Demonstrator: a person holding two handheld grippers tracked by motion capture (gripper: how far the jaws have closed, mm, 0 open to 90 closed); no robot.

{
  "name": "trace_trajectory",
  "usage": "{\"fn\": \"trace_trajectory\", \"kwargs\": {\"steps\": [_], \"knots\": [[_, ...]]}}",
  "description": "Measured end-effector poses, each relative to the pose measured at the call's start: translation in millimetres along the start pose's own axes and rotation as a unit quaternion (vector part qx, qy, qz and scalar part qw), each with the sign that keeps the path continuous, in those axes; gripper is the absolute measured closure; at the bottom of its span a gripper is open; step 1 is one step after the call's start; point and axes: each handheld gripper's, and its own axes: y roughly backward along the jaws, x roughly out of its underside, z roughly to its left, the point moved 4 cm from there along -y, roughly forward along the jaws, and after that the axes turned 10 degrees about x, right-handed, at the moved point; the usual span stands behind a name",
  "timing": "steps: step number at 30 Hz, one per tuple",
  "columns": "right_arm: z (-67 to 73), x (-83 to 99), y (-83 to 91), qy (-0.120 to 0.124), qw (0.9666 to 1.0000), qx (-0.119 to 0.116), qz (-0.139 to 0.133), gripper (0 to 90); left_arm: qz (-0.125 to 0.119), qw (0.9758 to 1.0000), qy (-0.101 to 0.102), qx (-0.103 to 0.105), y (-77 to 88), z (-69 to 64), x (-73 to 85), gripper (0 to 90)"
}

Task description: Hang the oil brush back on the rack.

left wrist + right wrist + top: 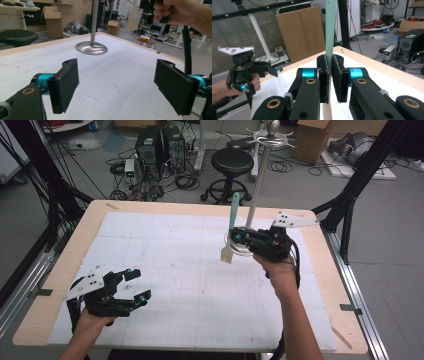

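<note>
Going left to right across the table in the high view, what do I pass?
Left gripper, jaws open with nothing between them → spatula, upright, clamped in the right gripper → the hand behind that gripper.

Spatula (231,227): matt green plastic-looking handle, pale wood-like blade. Stand (91,47): polished metal base & pole, glossy. Table (65,265): light wood edge, matt white gridded sheet on top. Gripper pads (67,86): matt black, rough foam-like.
</note>
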Motion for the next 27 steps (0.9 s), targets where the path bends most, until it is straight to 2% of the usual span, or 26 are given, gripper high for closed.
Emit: {"fn": "trace_trajectory", "kwargs": {"steps": [1, 2, 6, 9, 11, 18, 27], "knots": [[-6.4, -6.9, 3.0, 0.002, 1.0000, -0.003, -0.005, 84.7, 0.001, 1.0000, 0.001, 0.000, -0.4, -0.2, 0.3, 20.3], [-6.4, -6.9, 3.0, 0.002, 1.0000, -0.003, -0.005, 84.7, 0.002, 1.0000, 0.001, -0.001, -0.4, 0.2, 0.3, 20.3], [-21.2, -22.0, 11.0, 0.004, 0.9998, -0.010, -0.014, 84.7, -0.001, 1.0000, 0.006, -0.006, -0.5, 2.8, -0.3, 20.3], [-34.6, -32.0, 16.2, 0.008, 0.9998, -0.015, -0.010, 84.7, 0.000, 0.9999, 0.008, -0.010, -1.9, 3.5, -0.4, 20.3], [-37.3, -33.7, 16.7, 0.009, 0.9998, -0.016, -0.011, 84.6, 0.004, 0.9999, 0.008, -0.012, -3.0, 3.5, -0.4, 20.3], [-61.0, -52.0, 18.3, -0.001, 0.9994, -0.024, -0.023, 84.6, 0.008, 0.9997, 0.009, -0.021, -3.4, 4.0, -0.9, 20.3], [-87.1, -57.9, 13.8, -0.016, 0.9993, -0.023, -0.027, 84.6, 0.027, 0.9993, 0.004, -0.027, -6.7, 3.1, -2.7, 20.5]]}}
